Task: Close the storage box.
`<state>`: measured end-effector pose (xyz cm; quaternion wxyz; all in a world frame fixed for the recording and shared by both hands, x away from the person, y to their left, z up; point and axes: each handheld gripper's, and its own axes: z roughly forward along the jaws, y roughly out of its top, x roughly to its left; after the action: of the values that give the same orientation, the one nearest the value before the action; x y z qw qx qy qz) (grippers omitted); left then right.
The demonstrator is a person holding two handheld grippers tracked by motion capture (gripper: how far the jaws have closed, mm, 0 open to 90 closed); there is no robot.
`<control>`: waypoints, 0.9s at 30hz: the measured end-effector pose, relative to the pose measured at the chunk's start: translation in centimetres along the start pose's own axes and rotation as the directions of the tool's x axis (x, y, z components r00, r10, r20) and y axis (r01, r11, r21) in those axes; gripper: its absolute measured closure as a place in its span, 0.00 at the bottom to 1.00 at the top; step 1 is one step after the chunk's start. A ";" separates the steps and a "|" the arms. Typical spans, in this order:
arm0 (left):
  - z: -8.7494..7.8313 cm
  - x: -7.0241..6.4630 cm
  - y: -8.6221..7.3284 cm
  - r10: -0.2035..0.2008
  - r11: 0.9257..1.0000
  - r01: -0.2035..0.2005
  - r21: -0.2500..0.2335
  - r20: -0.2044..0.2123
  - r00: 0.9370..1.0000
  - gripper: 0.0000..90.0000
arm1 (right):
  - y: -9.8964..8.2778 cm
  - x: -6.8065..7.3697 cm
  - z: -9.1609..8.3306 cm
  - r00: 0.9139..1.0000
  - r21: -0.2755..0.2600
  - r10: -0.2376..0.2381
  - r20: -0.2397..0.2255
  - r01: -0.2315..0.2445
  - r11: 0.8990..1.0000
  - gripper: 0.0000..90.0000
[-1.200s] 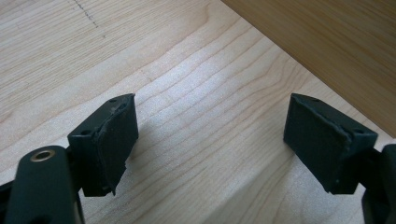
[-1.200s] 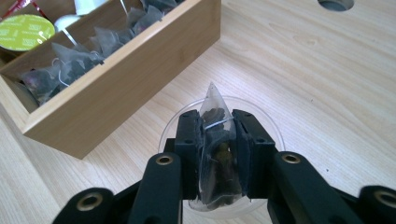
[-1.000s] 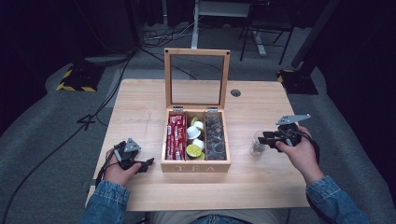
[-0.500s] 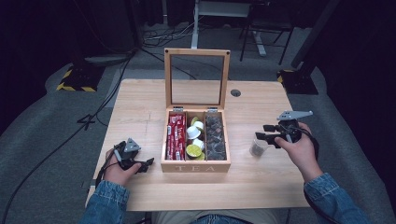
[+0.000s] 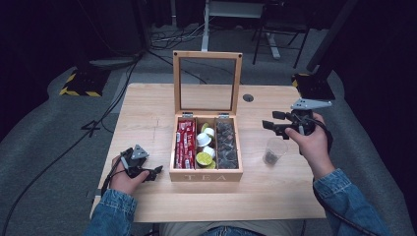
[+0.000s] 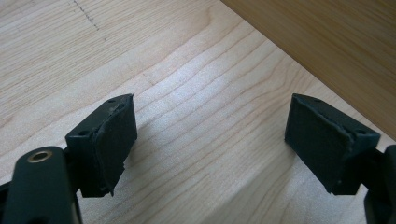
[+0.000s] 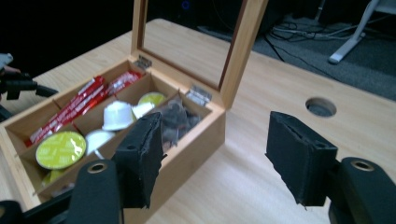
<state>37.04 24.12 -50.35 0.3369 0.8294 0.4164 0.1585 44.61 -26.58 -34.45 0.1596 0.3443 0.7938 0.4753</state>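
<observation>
A pale wooden desk [image 5: 147,113] carries a wooden tea box [image 5: 206,174], its glass-paned lid [image 5: 206,81] standing upright at the back. The box has three compartments: red sachets [image 5: 185,142] on the left, white and green-lidded capsules [image 5: 205,147] in the middle, dark wrapped pieces [image 5: 227,145] on the right. A clear plastic cup [image 5: 274,150] with something dark at its bottom stands right of the box, near but apart from it. The right gripper [image 5: 275,123] hovers released above the desk, between box and cup, holding nothing. The left gripper [image 5: 147,173] rests low by the box's front left corner, jaws spread and empty. The light cup looks easy to tip if the right gripper swings down carelessly; a low reach could also clip the box wall.
</observation>
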 end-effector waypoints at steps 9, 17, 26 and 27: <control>0.0 0.1 0.0 -0.031 1.000 0.031 -0.004 -0.024 0.999 0.19 | 3.9 -0.3 1.7 0.999 -0.018 -0.041 0.000 0.041 0.999 0.39; -0.2 0.6 -0.2 -0.049 0.999 0.049 -0.004 -0.043 0.998 0.19 | 6.5 -0.6 4.1 0.997 -0.018 -0.072 0.008 0.072 0.997 0.41; -0.2 0.6 -0.2 -0.050 0.999 0.050 -0.004 -0.044 0.998 0.18 | 9.2 -1.3 6.7 0.996 -0.030 -0.082 0.025 0.083 0.996 0.40; -0.2 0.6 -0.2 -0.049 0.999 0.049 -0.004 -0.043 0.998 0.18 | 9.5 -1.4 6.9 0.997 -0.036 -0.077 0.027 0.078 0.996 0.40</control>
<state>37.17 24.75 -50.39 0.3330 0.8148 0.4437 0.1686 53.39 -20.17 -29.77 0.1943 0.3160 0.7956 0.4790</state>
